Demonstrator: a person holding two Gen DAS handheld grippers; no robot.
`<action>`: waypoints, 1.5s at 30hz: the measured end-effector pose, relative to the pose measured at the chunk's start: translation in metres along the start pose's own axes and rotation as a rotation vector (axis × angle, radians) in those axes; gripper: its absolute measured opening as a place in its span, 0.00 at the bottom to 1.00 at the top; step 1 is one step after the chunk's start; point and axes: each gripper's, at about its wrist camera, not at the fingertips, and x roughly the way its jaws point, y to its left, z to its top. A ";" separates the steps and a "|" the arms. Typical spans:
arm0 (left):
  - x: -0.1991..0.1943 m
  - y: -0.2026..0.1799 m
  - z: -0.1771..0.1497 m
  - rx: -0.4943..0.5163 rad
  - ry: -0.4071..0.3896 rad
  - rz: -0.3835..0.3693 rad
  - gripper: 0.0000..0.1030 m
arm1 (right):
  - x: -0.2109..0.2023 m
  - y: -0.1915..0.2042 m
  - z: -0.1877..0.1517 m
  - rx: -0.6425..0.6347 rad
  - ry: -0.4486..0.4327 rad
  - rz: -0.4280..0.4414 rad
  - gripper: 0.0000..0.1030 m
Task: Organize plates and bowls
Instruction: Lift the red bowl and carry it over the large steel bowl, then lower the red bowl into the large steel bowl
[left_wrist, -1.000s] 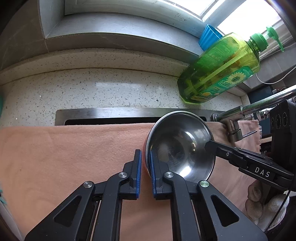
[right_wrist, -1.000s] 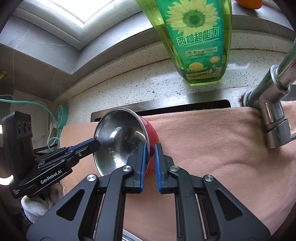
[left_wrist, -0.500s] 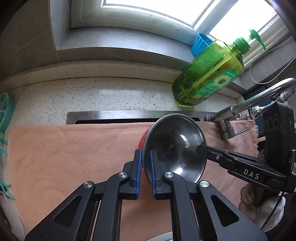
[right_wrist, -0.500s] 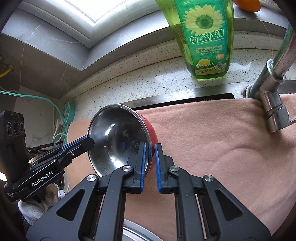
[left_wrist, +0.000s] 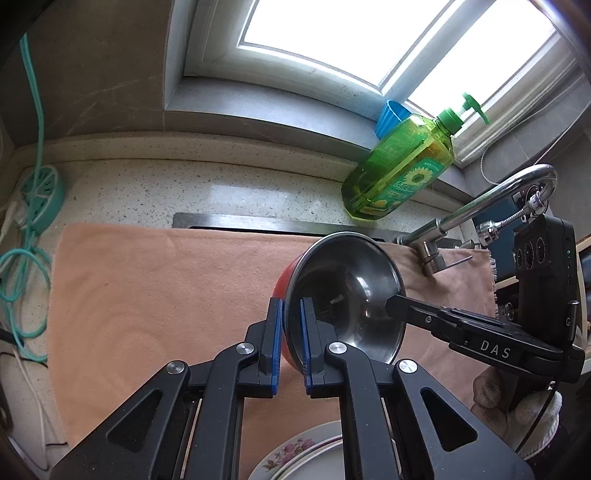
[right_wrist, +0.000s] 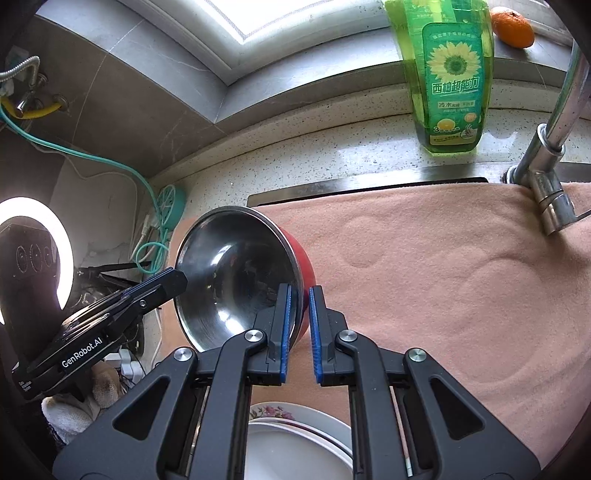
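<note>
Bowl (left_wrist: 343, 295) raised off towel (left_wrist: 147, 295) since earlier frame, rim pinched by left gripper (left_wrist: 291, 347) & right gripper (right_wrist: 299, 328). Thin-edge hold; slip possible onto plates (right_wrist: 295, 443) below.

- My left gripper (left_wrist: 290, 339) is matte black plastic, with two angular fingers (left_wrist: 266, 343) lined in ribbed blue pads and round silver screws at the pivots.
- My right gripper (right_wrist: 297, 332) is built the same: black triangular cut-out arms, blue pads, silver screws.
- Seen side-on, one gripper body reads "DAS" in white, the other "GenRobot.AI".
- Each carries a black box with three round lenses.
- My hands wear white knitted gloves (left_wrist: 532, 413).
</note>
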 end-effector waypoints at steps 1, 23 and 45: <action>-0.005 0.000 -0.003 0.002 -0.008 0.002 0.07 | -0.001 0.004 -0.003 -0.002 -0.001 0.001 0.09; -0.084 0.056 -0.068 -0.096 -0.109 0.013 0.07 | 0.004 0.103 -0.070 -0.155 0.058 -0.004 0.10; -0.109 0.108 -0.146 -0.173 -0.058 0.057 0.07 | 0.038 0.150 -0.141 -0.231 0.151 -0.002 0.10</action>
